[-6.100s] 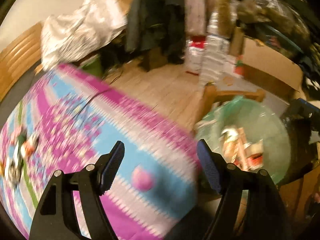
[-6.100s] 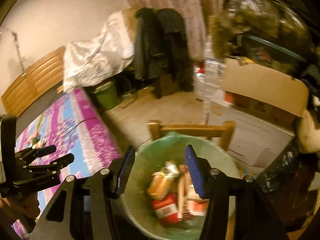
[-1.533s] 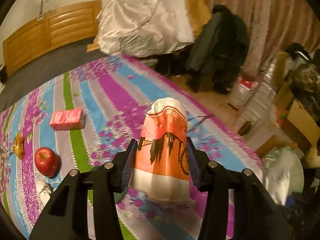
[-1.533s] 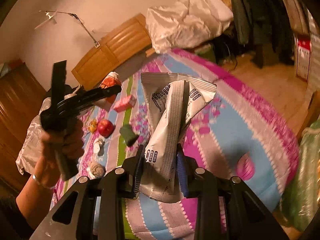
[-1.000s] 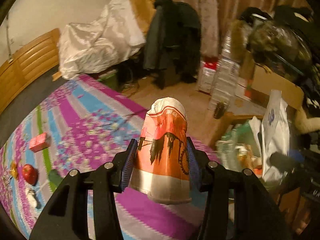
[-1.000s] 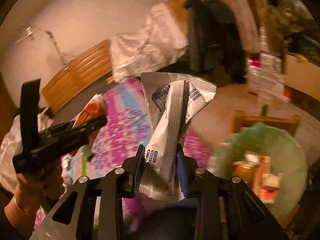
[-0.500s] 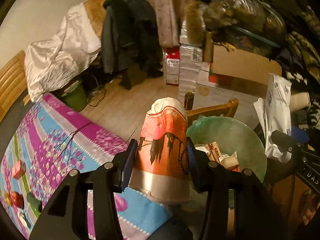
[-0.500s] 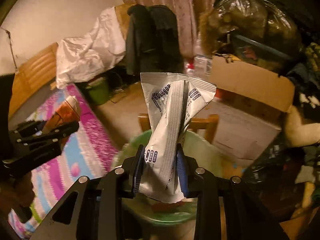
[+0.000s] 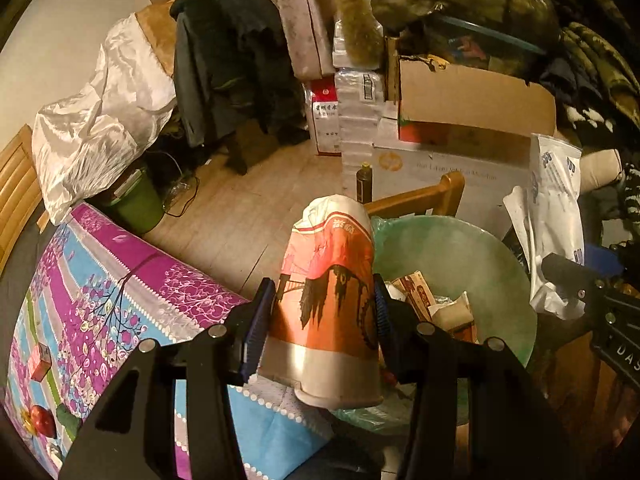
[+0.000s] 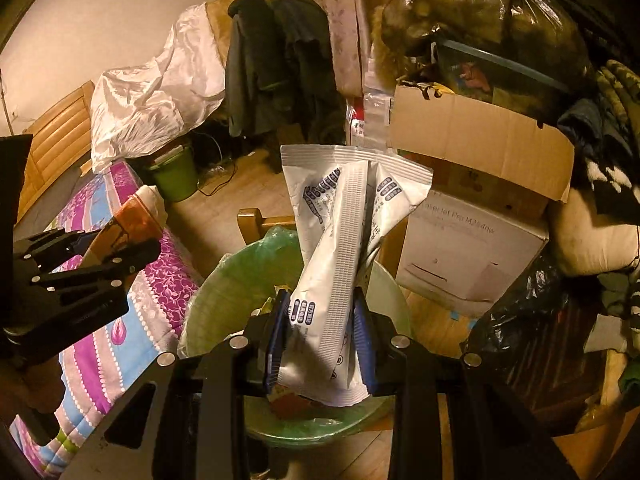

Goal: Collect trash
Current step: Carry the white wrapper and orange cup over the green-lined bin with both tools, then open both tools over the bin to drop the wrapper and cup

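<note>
trash is being carried in both tools: the left gripper [image 9: 322, 316] is clamping an orange paper cup [image 9: 330, 296] beside the green-lined bin [image 9: 480, 256], the right gripper [image 10: 320, 336] is pinching a silver pouch [image 10: 340, 248] directly above it.

A bin [image 9: 500, 256] stands right of the bed [image 9: 120, 300], with a chair [image 9: 420, 196] just behind it, boxes [image 9: 460, 120] farther right, a cup [image 9: 328, 300] held at its left rim, and a pouch [image 10: 344, 264] above its contents.
</note>
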Demonstrator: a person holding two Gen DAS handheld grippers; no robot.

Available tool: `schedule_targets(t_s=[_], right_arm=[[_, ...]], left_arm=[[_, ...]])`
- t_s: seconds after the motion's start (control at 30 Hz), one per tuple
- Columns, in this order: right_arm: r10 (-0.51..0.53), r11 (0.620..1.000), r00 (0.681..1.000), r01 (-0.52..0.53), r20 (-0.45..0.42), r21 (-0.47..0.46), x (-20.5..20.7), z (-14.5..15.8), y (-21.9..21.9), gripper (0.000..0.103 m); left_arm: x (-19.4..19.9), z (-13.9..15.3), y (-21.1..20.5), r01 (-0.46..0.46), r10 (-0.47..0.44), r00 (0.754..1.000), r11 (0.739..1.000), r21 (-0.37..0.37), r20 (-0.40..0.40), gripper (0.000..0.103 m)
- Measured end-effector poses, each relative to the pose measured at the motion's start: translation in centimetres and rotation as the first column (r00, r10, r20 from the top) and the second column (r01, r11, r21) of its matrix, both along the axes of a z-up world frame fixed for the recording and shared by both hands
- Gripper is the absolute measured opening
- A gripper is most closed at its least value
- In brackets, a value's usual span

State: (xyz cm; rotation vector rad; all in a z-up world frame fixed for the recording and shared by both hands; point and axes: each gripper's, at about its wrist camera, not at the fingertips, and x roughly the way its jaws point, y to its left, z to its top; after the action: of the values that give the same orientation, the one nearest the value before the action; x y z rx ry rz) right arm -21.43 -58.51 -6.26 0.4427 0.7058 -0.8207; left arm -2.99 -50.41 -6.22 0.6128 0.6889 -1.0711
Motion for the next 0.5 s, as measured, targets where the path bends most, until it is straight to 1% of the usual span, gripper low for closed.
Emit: schedule_targets(t_s=[0.3, 0.4, 0.43, 0.47, 0.5], right_arm=[[-0.003, 1.0, 1.0, 0.003, 0.001, 0.005, -0.2, 0.0, 0.0, 0.032], [0.011, 1.0, 1.0, -0.011, 0.004, 0.003, -0.1, -0.2, -0.2, 0.032], [0.022, 1.0, 1.0, -0.022, 0.005, -0.001, 0.1, -0.3, -0.2, 0.034], [0.026, 1.0, 1.0, -0.026, 0.003, -0.006, 0.2, -0.5, -0.2, 0.037], [0.032, 0.999, 0.999, -0.032, 0.004, -0.01, 0.3, -0.7, -0.4, 0.041]], left_arm=[[-0.1, -0.7, -0.7, 0.032, -0.032, 0.999, 0.999, 0.021, -0.032, 0.046], [-0.2, -0.7, -1.0, 0.044, -0.043, 0.998, 0.999, 0.019, -0.044, 0.046], [-0.3, -0.7, -1.2, 0.049, -0.048, 0.998, 0.999, 0.016, -0.048, 0.047], [-0.4, -0.7, -1.4, 0.064, -0.063, 0.996, 0.998, 0.01, -0.057, 0.051], [-0.4, -0.8, -1.7, 0.077, -0.077, 0.995, 0.997, 0.01, -0.066, 0.059]])
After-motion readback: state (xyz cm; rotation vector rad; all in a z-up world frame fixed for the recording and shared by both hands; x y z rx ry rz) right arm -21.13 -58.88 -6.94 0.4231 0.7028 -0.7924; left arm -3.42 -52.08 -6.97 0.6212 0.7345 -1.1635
